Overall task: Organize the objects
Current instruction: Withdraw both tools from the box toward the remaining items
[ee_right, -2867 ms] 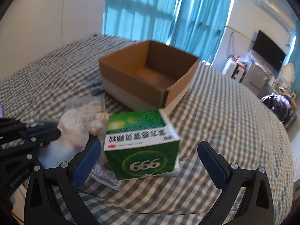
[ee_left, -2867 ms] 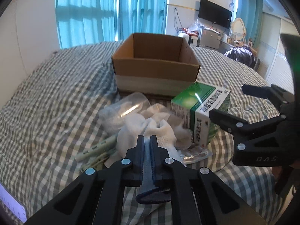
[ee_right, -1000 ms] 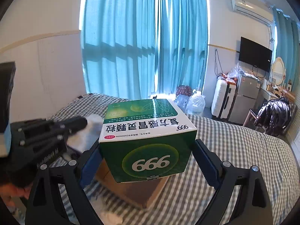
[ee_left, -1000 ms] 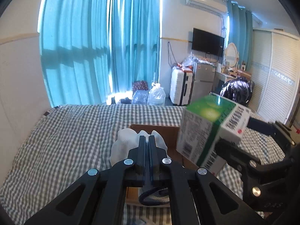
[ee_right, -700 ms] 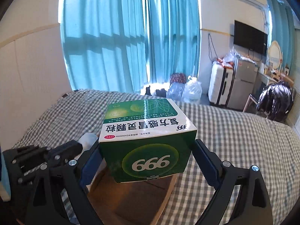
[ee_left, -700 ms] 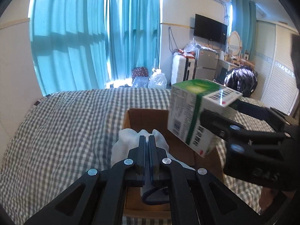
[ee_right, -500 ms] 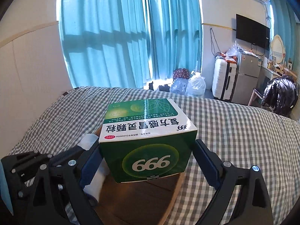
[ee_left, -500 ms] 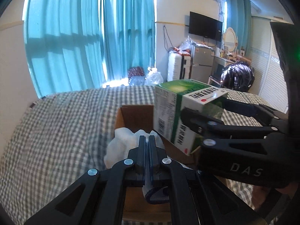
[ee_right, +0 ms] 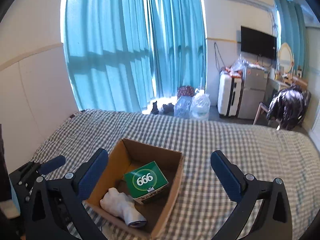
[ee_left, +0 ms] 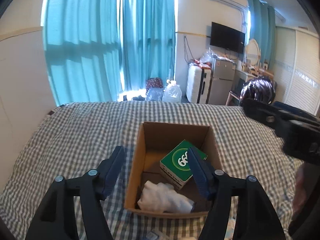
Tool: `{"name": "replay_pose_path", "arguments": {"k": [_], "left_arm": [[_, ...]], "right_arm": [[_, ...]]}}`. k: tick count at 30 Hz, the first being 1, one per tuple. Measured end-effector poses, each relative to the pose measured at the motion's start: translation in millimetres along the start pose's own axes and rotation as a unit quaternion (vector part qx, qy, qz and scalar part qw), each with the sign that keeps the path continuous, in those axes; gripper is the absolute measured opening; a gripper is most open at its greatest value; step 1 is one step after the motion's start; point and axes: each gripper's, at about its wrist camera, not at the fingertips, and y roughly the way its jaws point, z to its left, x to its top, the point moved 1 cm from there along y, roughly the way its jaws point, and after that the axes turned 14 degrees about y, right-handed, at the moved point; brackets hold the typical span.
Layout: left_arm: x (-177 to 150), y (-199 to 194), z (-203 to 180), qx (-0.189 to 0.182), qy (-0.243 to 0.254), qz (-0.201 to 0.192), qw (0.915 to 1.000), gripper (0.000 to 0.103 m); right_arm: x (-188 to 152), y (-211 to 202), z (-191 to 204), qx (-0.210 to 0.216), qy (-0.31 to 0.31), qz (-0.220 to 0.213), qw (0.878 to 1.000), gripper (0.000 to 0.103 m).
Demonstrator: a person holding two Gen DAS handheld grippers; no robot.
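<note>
Now both pairs of tongs are hanging spread and empty above the open brown cardboard box (ee_left: 140, 154), so the risks lie in what comes next. Nearest in the left wrist view, the left tongs (ee_left: 157, 170) are gaping wide, one blue pad over the box's left wall and the other over the green square medicine carton printed with 999 (ee_left: 176, 165); dropping straight down from here could catch that wall and drag or tip the light box on the soft bed. In the right wrist view the right tongs (ee_right: 159, 172) are likewise parted, straddling the box from above. Inside, the crumpled white cloth with a dark hem (ee_right: 122, 206) is lying at the near end and the green carton is sitting tilted just behind it, one edge seemingly propped up; I judge it could be resting unevenly and might shift if the box is nudged. Along the bottom rim of the left view, pale scraps of something small are showing on the grey-and-white checked bedspread (ee_left: 80, 132), too cut off to identify; they probably still need collecting, and reaching back for them blindly could make the two tools collide, since they are working close together. Farther off, the bedspread is rumpled and yielding, a poor base for pinching thin items.
</note>
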Motion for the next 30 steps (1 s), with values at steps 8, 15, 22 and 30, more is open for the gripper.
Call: {"name": "replay_pose_path", "arguments": {"k": [8,15,22,30], "left_arm": [[3.9,-91.4,7.2,0.044,-0.001,-0.042,0.9982,0.103],[-12.5,-156.2,3.6,0.060,-0.006,-0.062,0.9963,0.103],[-37.6,-189.7,-1.8,0.059,-0.018,-0.078,0.9950,0.103],[-77.8,-183.6,-5.6,0.076,-0.033,-0.055,0.9950,0.103]], "right_arm": [[2.9,-112.8,14.0,-0.005,-0.025,-0.044,0.999,0.103],[-21.6,-185.6,26.0,0.001,-0.044,-0.058,0.997,0.103],[-62.8,-226.4,23.8,0.004,-0.046,-0.070,0.997,0.103],[-107.8,-209.9,3.8,0.009,-0.027,-0.047,0.998,0.103]]}}
